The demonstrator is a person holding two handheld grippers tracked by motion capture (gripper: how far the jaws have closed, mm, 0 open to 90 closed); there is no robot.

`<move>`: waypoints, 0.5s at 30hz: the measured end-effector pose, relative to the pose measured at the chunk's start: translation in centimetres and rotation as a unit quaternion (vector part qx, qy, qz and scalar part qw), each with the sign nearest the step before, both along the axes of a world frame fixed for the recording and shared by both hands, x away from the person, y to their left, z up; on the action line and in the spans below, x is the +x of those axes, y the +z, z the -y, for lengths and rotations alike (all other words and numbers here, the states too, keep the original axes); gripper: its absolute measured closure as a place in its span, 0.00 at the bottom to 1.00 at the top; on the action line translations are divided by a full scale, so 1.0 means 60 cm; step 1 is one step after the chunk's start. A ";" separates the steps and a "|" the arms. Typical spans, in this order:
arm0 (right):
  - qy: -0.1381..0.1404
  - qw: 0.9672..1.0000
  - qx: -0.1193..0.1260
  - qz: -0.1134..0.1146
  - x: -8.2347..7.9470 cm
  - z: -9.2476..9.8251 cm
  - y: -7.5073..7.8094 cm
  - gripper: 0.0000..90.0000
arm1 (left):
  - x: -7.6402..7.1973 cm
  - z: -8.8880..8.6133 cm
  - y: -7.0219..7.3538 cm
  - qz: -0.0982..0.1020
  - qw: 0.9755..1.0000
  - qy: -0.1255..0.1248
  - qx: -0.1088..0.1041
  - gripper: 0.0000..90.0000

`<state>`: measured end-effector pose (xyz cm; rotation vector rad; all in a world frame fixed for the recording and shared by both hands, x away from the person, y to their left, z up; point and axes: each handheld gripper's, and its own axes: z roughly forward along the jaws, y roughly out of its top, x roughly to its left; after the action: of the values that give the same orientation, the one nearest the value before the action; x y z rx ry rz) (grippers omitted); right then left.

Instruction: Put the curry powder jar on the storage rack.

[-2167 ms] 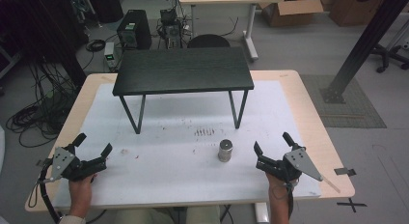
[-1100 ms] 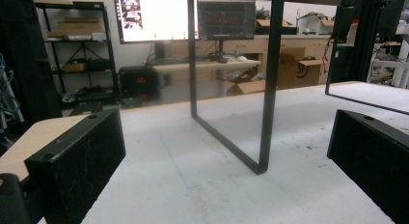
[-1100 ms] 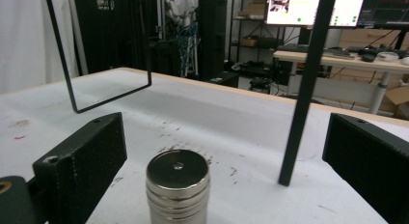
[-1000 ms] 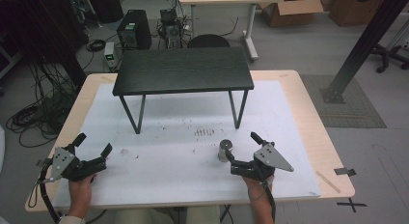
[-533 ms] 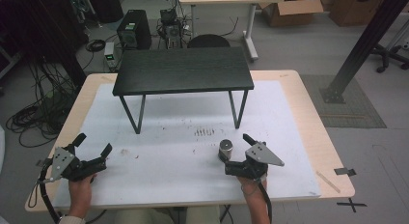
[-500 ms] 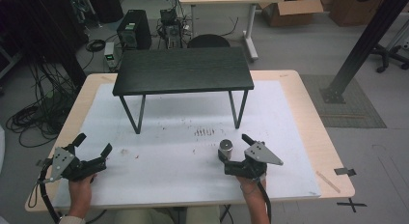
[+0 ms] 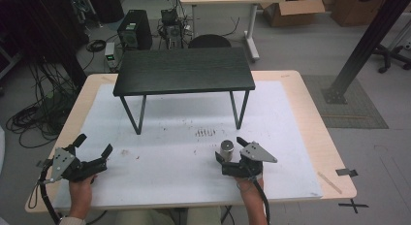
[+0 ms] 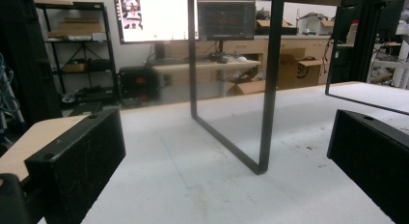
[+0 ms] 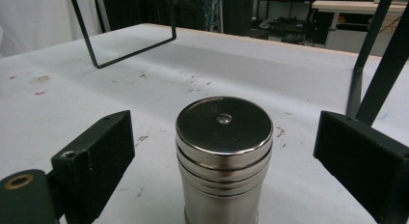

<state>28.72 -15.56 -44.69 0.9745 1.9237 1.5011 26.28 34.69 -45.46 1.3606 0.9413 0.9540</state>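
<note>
Your right tool (image 7: 231, 150) stands wide open, gripping nothing, the steel canister (image 9: 223, 156) upright between its jaws; closing off-centre could topple it. Your left tool (image 7: 92, 148) rests open, empty.

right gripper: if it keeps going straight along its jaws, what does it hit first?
The metal cylinder. It stands upright, centred between the open jaws of the right gripper, with a gap on each side; nothing lies between them.

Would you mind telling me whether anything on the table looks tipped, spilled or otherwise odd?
Nothing stands out. The metal canister stands upright with its lid on, between the open fingers of the right gripper, and the small black table sits level. The white mat carries only scattered small stains.
</note>
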 end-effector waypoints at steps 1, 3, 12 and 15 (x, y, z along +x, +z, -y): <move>0.001 1.000 0.000 0.000 0.000 0.000 0.000 0.09 | 0.000 0.000 0.000 0.000 1.000 0.000 0.000 0.00; 0.004 1.000 0.000 -0.002 0.001 0.000 0.000 0.11 | 0.000 0.000 0.000 0.000 1.000 0.000 0.000 0.00; 0.017 1.000 0.002 -0.012 0.005 0.001 0.000 0.29 | 0.000 0.000 0.000 0.000 1.000 0.000 0.000 0.00; 0.019 1.000 0.007 -0.016 0.006 0.003 0.000 0.35 | 0.000 0.000 0.000 0.000 1.000 0.000 0.000 0.00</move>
<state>29.09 -15.74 -44.72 0.9783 1.9675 1.5303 26.28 34.68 -45.47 1.3612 0.9415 0.9536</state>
